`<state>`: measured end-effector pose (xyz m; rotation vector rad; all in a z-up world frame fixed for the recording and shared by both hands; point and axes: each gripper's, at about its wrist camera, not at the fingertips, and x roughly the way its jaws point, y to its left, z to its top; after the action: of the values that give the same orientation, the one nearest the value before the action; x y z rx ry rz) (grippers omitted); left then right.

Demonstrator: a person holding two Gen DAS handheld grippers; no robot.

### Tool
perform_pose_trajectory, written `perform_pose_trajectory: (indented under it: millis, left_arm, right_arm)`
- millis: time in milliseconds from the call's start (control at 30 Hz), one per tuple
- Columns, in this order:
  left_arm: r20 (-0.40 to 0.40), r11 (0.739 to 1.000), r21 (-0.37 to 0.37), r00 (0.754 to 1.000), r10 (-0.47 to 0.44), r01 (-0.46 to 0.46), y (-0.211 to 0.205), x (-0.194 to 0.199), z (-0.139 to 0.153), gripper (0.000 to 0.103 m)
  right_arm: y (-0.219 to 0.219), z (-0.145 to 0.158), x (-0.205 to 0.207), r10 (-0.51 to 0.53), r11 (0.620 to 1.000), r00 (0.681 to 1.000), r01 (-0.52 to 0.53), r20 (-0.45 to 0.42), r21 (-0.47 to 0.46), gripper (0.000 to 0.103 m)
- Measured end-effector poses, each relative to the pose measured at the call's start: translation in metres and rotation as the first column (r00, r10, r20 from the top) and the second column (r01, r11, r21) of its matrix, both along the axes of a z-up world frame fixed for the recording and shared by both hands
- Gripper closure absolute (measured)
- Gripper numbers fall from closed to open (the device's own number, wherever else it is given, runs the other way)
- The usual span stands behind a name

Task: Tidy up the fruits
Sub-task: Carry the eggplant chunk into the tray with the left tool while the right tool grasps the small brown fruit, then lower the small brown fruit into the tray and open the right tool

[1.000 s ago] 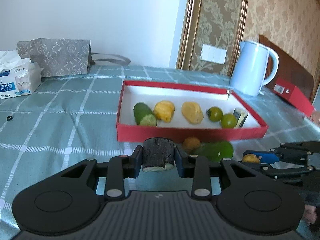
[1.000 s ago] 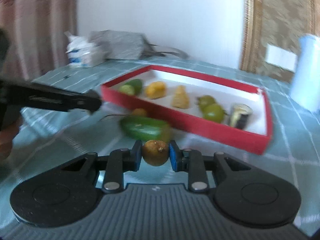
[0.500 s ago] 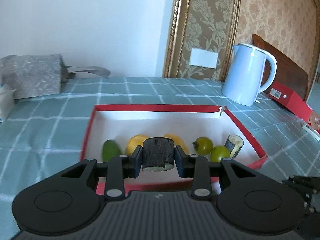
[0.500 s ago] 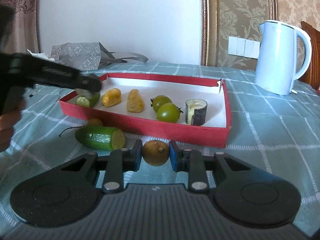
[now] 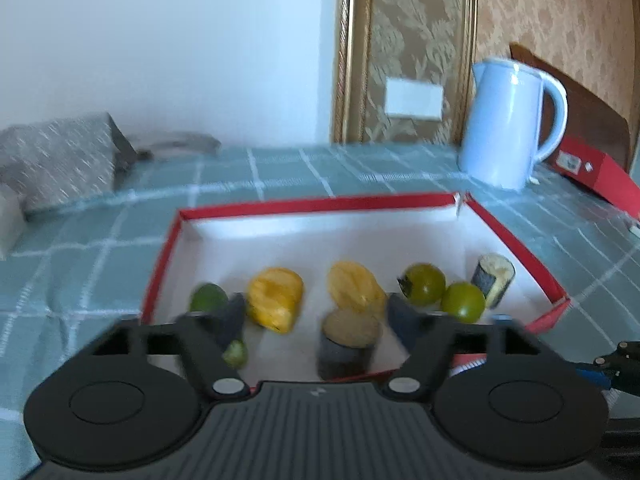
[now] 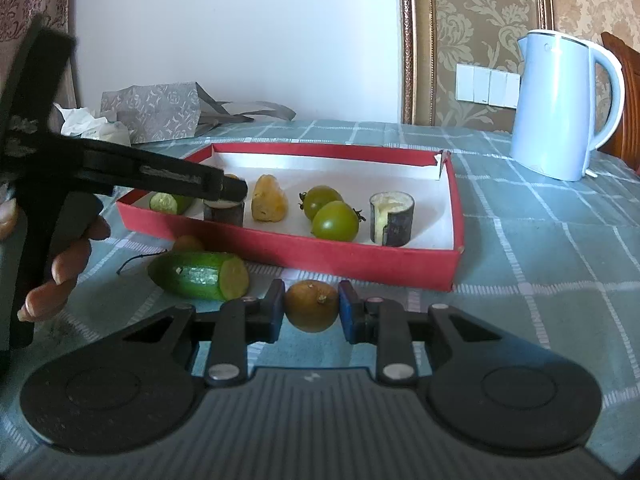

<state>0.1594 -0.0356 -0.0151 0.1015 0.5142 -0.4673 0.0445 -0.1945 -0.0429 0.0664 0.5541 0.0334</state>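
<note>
My left gripper point(image 5: 316, 320) hangs over the front of the red tray point(image 5: 160, 264), its jaws opening. The dark eggplant piece point(image 5: 348, 342) stands free on the tray floor between them, touched by neither pad. From the right wrist view the left gripper point(image 6: 224, 188) sits just above that eggplant piece point(image 6: 224, 212). My right gripper point(image 6: 312, 308) is shut on a small brown-yellow round fruit point(image 6: 312, 304), in front of the red tray point(image 6: 320, 252). The tray also holds a cucumber piece point(image 5: 208, 296), two yellow pieces point(image 5: 276, 296), two green tomatoes point(image 5: 424, 284) and another eggplant piece point(image 5: 492, 276).
A cut cucumber point(image 6: 198, 276) and a small orange fruit point(image 6: 187, 243) lie on the green checked cloth before the tray. A pale blue kettle point(image 6: 556, 104) stands at the back right, a grey bag point(image 6: 152, 112) and tissues at the back left. A hand point(image 6: 60, 268) holds the left gripper.
The left gripper came forward over the tray and spread its jaws, letting go of the eggplant piece, which now stands in the tray. The right gripper kept hold of its fruit.
</note>
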Motion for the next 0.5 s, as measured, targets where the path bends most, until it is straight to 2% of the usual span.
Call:
perform_pose_trajectory:
  millis: [67, 200, 300, 433, 500]
  left_arm:
    - [0.043, 1.000, 0.015, 0.999, 0.027, -0.028, 0.005, -0.010, 0.004, 0.020]
    - [0.086, 0.995, -0.006, 0.991, 0.104, -0.104, 0.028, -0.034, 0.006, 0.020]
    - [0.091, 0.989, -0.013, 0.985, 0.148, -0.148, 0.047, -0.051, 0.006, 0.020]
    - [0.056, 0.982, -0.077, 0.983, 0.175, -0.171, 0.074, -0.066, 0.004, 0.014]
    - [0.044, 0.979, -0.068, 0.979, 0.198, -0.195, 0.079, -0.067, 0.002, 0.013]
  right_arm:
    - [-0.001, 0.000, 0.000, -0.004, 1.000, 1.000, 0.004, 0.004, 0.005, 0.076]
    - [-0.002, -0.001, 0.000, -0.007, 1.000, 1.000, 0.007, 0.006, 0.004, 0.076]
    - [-0.001, -0.001, -0.001, -0.010, 1.000, 1.000, 0.010, 0.008, 0.000, 0.077]
    - [-0.001, 0.000, -0.004, -0.022, 1.000, 1.000, 0.022, 0.020, -0.008, 0.077]
    - [0.001, 0.001, -0.005, -0.022, 1.000, 0.999, 0.023, 0.029, -0.019, 0.076]
